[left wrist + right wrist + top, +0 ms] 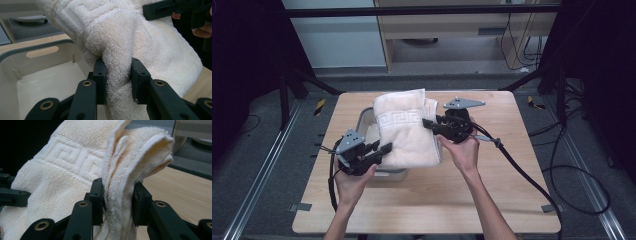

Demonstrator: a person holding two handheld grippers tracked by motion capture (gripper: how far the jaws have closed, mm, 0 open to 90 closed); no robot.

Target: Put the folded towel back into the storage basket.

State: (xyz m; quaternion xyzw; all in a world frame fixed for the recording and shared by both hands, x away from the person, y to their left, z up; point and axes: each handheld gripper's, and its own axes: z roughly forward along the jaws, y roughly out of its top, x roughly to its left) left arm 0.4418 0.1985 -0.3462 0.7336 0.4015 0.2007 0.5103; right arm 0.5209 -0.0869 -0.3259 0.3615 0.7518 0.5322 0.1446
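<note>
You held both hands level, palms turned in, the left gripper (379, 150) and the right gripper (428, 123) each clamped on the folded towel (404, 130). It hung between them above the bin (363, 118), its long axis running away from you, its patterned band at the far end.

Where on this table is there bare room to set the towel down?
Bare wood: the near strip of the table below the bin, and the right side past the right gripper. Crowded: the middle, where towel and left gripper meet.
</note>
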